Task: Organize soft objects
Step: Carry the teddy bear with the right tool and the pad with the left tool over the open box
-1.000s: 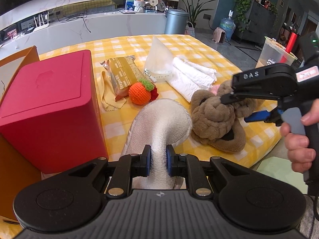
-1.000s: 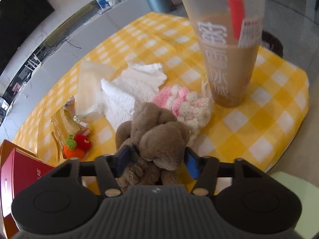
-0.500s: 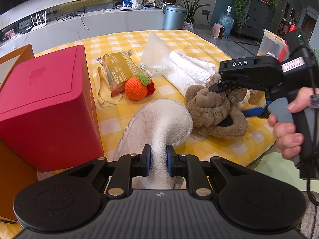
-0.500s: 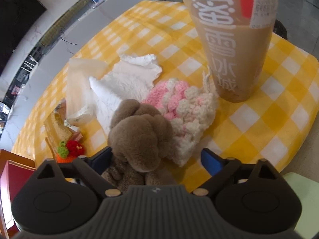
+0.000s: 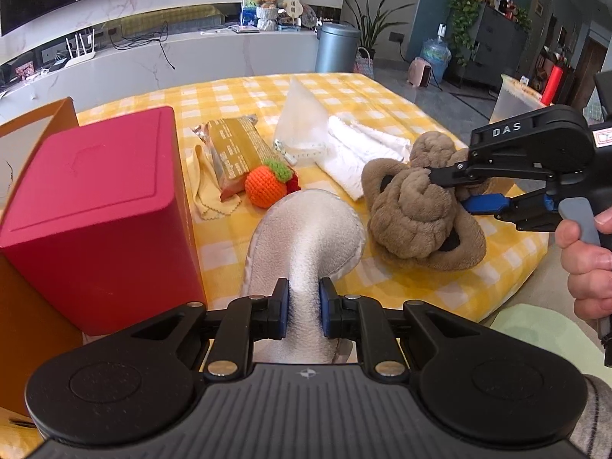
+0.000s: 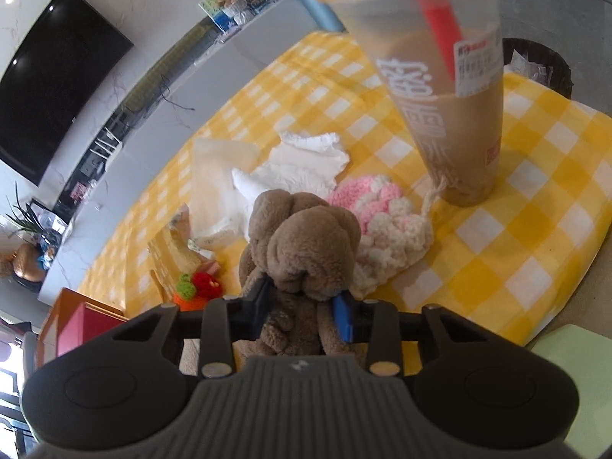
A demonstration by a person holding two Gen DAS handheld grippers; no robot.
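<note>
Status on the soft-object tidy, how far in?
Early. Nothing looks put away yet. In hand: the left gripper is clamped on the cream slipper, and the right gripper has closed on the brown plush slipper. Left on the checked tablecloth: crochet orange, pink-and-white knit piece, white cloth, yellow cloth.
</note>
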